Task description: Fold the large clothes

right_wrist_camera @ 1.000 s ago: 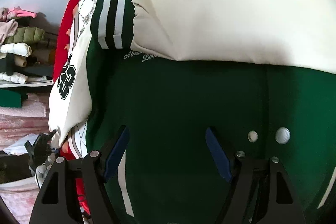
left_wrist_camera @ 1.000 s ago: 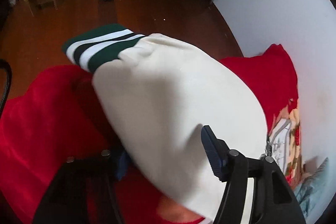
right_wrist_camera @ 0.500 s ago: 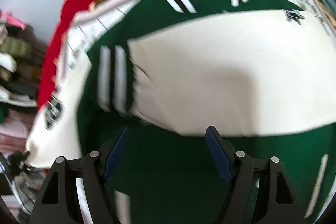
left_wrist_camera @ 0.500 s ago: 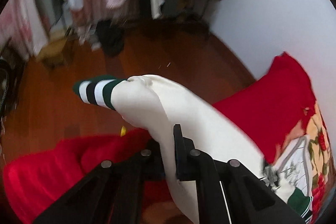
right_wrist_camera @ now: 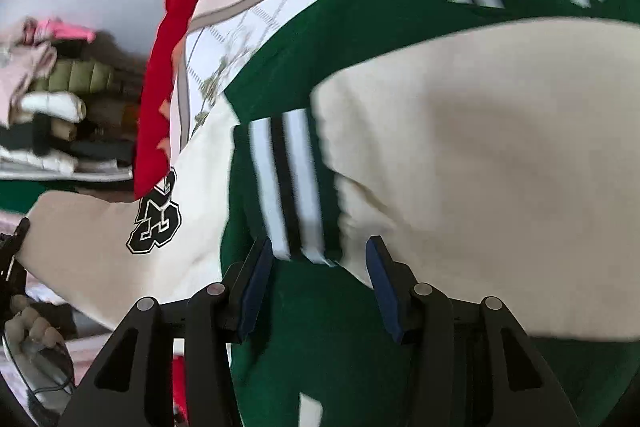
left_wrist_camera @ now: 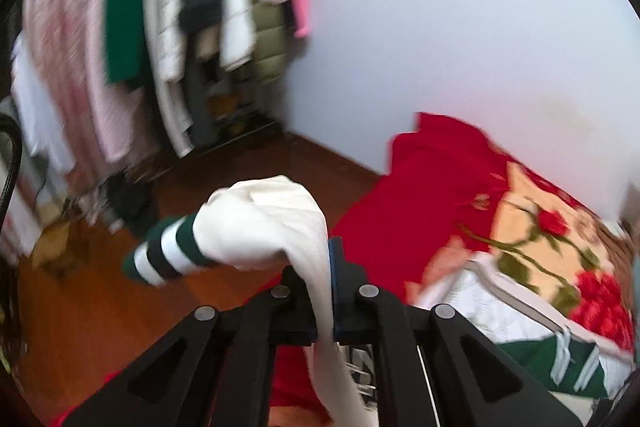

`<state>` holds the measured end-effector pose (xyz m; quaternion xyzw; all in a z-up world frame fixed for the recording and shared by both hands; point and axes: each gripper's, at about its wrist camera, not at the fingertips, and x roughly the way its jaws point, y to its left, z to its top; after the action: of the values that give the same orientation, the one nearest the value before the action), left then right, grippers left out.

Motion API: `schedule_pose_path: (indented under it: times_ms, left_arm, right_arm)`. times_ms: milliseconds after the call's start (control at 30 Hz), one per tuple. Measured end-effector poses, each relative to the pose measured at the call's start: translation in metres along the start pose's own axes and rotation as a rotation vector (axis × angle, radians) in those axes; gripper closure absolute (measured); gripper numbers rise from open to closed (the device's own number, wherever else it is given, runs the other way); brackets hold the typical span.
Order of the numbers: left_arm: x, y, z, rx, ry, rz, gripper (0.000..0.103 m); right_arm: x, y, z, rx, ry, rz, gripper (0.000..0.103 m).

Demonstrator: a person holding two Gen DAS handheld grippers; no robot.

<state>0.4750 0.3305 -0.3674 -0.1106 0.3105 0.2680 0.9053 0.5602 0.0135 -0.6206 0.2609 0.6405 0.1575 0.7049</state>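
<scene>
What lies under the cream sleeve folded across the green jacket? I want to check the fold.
The cream sleeve with its striped green cuff lies on the green jacket body. The jacket front beneath the sleeve is covered and cannot be seen.

Green varsity jacket [right_wrist_camera: 360, 75] spread flat; cream sleeve [left_wrist_camera: 264, 227] lifted, striped cuff [left_wrist_camera: 164, 255] drooping

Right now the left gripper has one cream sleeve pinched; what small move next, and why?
Probably carry that sleeve across onto the green jacket body. The left gripper is shut on it, lifted above the floor, while the other sleeve already lies folded across.
</scene>
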Motion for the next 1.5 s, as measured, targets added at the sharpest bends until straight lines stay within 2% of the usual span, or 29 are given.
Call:
schedule_pose_path:
  times_ms: [100, 167, 267, 400, 500, 567, 600, 667, 700, 767, 800, 833, 867, 900, 933, 1067, 1200, 1267, 1367, 1467, 1500]
  left_arm:
    - [-0.027, -0.055, -0.001, 0.079, -0.017, -0.1, 0.101]
    - [-0.049, -0.104, -0.009, 0.133, -0.014, -0.192, 0.101]
    - [-0.076, -0.17, -0.025, 0.213, -0.002, -0.314, 0.102]
    - [-0.119, -0.281, -0.085, 0.364, 0.065, -0.519, 0.102]
    - [-0.141, -0.36, -0.148, 0.473, 0.18, -0.66, 0.101]
    - [-0.148, -0.412, -0.203, 0.588, 0.286, -0.705, 0.1]
    - [-0.147, -0.427, -0.221, 0.628, 0.33, -0.708, 0.1]
    - [-0.141, -0.453, -0.27, 0.716, 0.446, -0.7, 0.095]
    - [-0.137, -0.462, -0.29, 0.752, 0.49, -0.681, 0.094]
    - [-0.132, -0.465, -0.32, 0.792, 0.541, -0.642, 0.092]
    - [-0.131, -0.464, -0.324, 0.797, 0.548, -0.633, 0.087]
    - [-0.131, -0.459, -0.33, 0.802, 0.555, -0.629, 0.066]
    - [-0.13, -0.457, -0.333, 0.806, 0.561, -0.627, 0.031]
    - [-0.129, -0.455, -0.334, 0.807, 0.56, -0.618, 0.017]
    - [-0.131, -0.449, -0.334, 0.802, 0.547, -0.605, 0.012]
    - [-0.132, -0.438, -0.328, 0.788, 0.535, -0.559, 0.012]
    - [-0.132, -0.42, -0.315, 0.769, 0.496, -0.488, 0.012]
    - [-0.133, -0.4, -0.305, 0.764, 0.465, -0.409, 0.012]
    - [-0.127, -0.354, -0.291, 0.72, 0.421, -0.24, 0.012]
    - [-0.1, -0.301, -0.289, 0.686, 0.423, -0.029, 0.012]
    - [-0.091, -0.288, -0.29, 0.677, 0.442, 0.013, 0.012]
  right_arm:
    - [-0.043, -0.04, -0.015, 0.076, -0.038, -0.003, 0.052]
    - [-0.07, -0.063, -0.022, 0.126, -0.074, -0.008, 0.052]
    - [-0.116, -0.109, -0.036, 0.174, -0.148, -0.07, 0.052]
    - [-0.166, -0.174, -0.054, 0.264, -0.232, -0.16, 0.052]
    - [-0.2, -0.227, -0.068, 0.33, -0.278, -0.242, 0.052]
    - [-0.217, -0.258, -0.078, 0.353, -0.294, -0.317, 0.051]
    - [-0.223, -0.275, -0.083, 0.36, -0.298, -0.35, 0.051]
    - [-0.233, -0.302, -0.095, 0.374, -0.292, -0.394, 0.05]
    - [-0.238, -0.319, -0.102, 0.388, -0.283, -0.409, 0.045]
    - [-0.246, -0.342, -0.112, 0.417, -0.272, -0.41, 0.04]
    - [-0.247, -0.348, -0.116, 0.43, -0.268, -0.407, 0.04]
    - [-0.25, -0.355, -0.119, 0.437, -0.267, -0.404, 0.039]
    - [-0.25, -0.356, -0.123, 0.446, -0.268, -0.399, 0.035]
    - [-0.256, -0.363, -0.126, 0.454, -0.269, -0.388, 0.033]
    - [-0.258, -0.366, -0.13, 0.457, -0.27, -0.381, 0.033]
    - [-0.27, -0.361, -0.132, 0.445, -0.27, -0.345, 0.033]
    - [-0.274, -0.328, -0.12, 0.399, -0.28, -0.327, 0.032]
    - [-0.279, -0.315, -0.112, 0.364, -0.283, -0.309, 0.032]
    - [-0.277, -0.288, -0.093, 0.287, -0.274, -0.269, 0.031]
    - [-0.261, -0.259, -0.068, 0.211, -0.251, -0.253, 0.022]
    - [-0.252, -0.246, -0.056, 0.179, -0.24, -0.247, 0.022]
